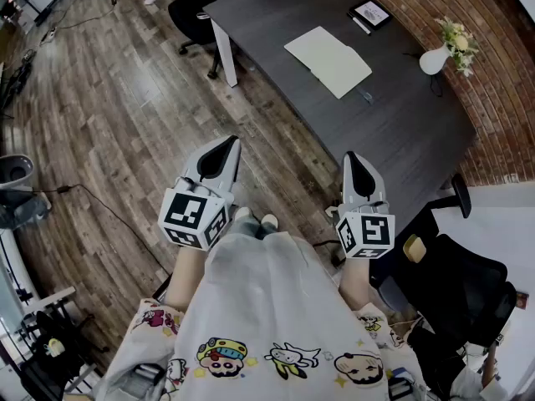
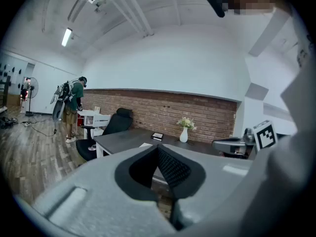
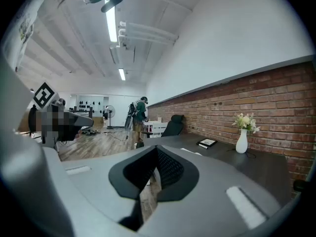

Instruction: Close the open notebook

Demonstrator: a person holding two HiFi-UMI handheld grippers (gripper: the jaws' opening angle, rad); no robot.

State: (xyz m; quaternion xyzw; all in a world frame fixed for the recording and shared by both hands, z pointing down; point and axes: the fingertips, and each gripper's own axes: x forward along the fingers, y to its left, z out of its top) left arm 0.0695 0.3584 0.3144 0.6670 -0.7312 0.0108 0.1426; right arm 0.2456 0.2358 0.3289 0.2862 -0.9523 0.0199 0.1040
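Observation:
The open notebook (image 1: 328, 60) lies flat with pale blank pages on the dark grey desk (image 1: 401, 132), far ahead of both grippers. My left gripper (image 1: 224, 147) hangs over the wooden floor, well short of the desk, with its jaws shut and empty. Near the desk's front edge my right gripper (image 1: 352, 159) is also shut on nothing. In the left gripper view the closed jaws (image 2: 158, 146) point toward the desk. The right gripper view shows its closed jaws (image 3: 157, 148), with the notebook (image 3: 190, 152) as a pale strip beyond them.
A white vase with flowers (image 1: 436, 58) and a black framed tablet (image 1: 370, 12) stand at the desk's far side. Black office chairs sit at the desk's far end (image 1: 196, 15) and at my right (image 1: 456, 282). A person (image 2: 74, 107) stands far off.

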